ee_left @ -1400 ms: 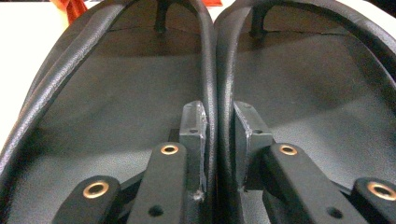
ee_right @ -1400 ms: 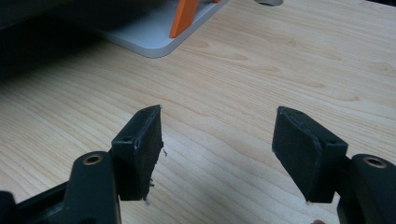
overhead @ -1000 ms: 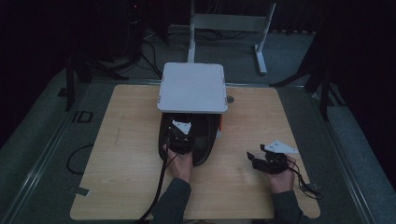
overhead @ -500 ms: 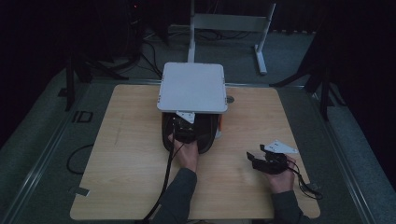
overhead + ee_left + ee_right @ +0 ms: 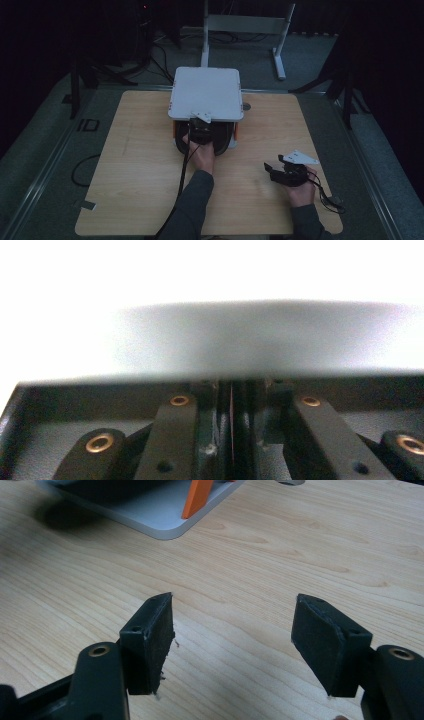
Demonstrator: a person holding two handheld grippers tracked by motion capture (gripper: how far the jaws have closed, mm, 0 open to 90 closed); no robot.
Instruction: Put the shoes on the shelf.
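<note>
A low stand with a white square top (image 5: 207, 92) sits at the back middle of the wooden table (image 5: 140, 165). A black round dish (image 5: 222, 142) lies partly under that top, on the stand's base. My left gripper (image 5: 200, 131) reaches in at the dish's near side, its grey plate at the top's front edge. In the left gripper view its jaws (image 5: 235, 390) stand almost together on a thin dark edge, with the pale, blurred top (image 5: 250, 335) close above. My right gripper (image 5: 274, 170) rests at the front right, open and empty (image 5: 232, 645).
In the right gripper view the stand's grey base plate (image 5: 150, 515) and an orange post (image 5: 197, 497) lie ahead to the left. A metal frame (image 5: 245, 25) and cables stand on the floor behind the table. Bare wood stretches left and right of the stand.
My left hand has moved away from me, and the black dish has gone farther under the white top. The right hand has stayed where it was.
</note>
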